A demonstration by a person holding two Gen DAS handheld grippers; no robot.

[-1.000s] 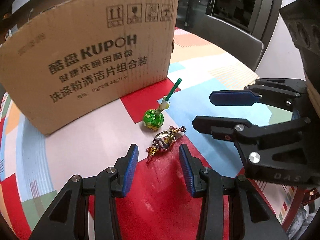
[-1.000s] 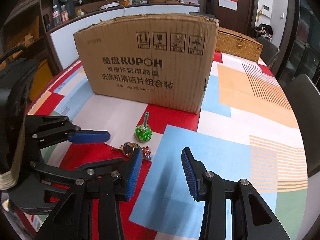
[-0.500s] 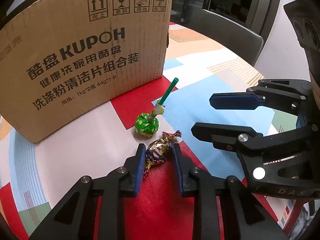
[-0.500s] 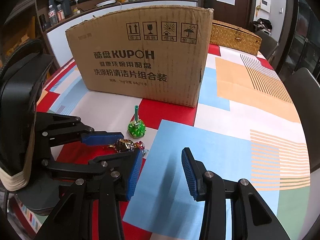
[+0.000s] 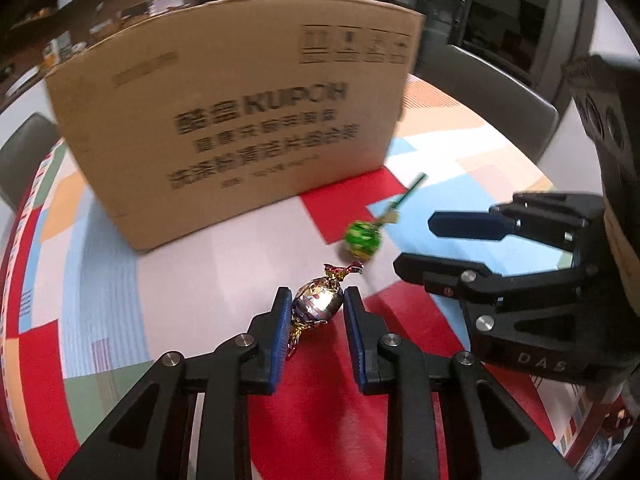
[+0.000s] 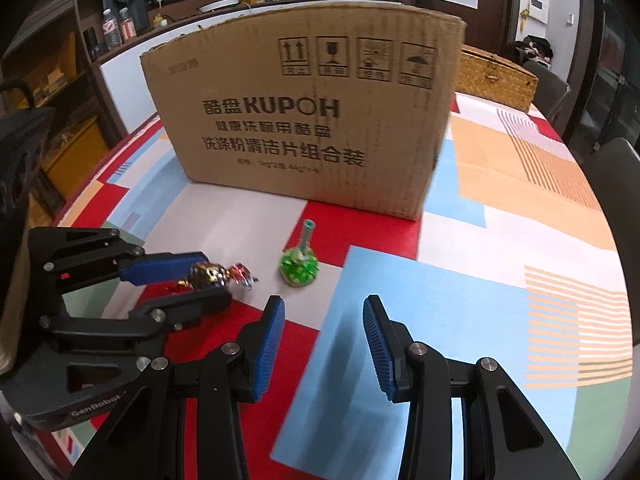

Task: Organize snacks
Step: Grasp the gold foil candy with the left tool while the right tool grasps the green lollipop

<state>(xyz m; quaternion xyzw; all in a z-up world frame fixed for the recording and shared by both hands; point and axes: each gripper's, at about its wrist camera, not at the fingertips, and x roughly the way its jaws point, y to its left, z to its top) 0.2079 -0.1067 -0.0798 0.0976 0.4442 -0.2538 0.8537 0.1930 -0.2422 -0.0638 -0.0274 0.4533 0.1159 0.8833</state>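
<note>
My left gripper [image 5: 316, 306] is shut on a foil-wrapped candy [image 5: 316, 304] and holds it a little above the table. In the right wrist view the left gripper [image 6: 196, 280] shows at the left with the candy [image 6: 212, 274] between its blue pads. A green lollipop [image 5: 362, 238] lies on the tablecloth just beyond; it also shows in the right wrist view [image 6: 299, 266], stick pointing toward the box. My right gripper [image 6: 323, 322] is open and empty, just short of the lollipop; it also shows in the left wrist view [image 5: 448, 246].
A large cardboard box [image 6: 308, 120], also in the left wrist view [image 5: 240, 120], stands behind the candies. The table [image 6: 480, 300] has a colourful patchwork cloth. A wicker basket [image 6: 496, 80] sits behind the box at right. Dark chairs [image 6: 616, 200] stand at the table's edge.
My left gripper closed on the foil candy and lifted it off the table, away from the lollipop. The right gripper stayed open and shifted little.
</note>
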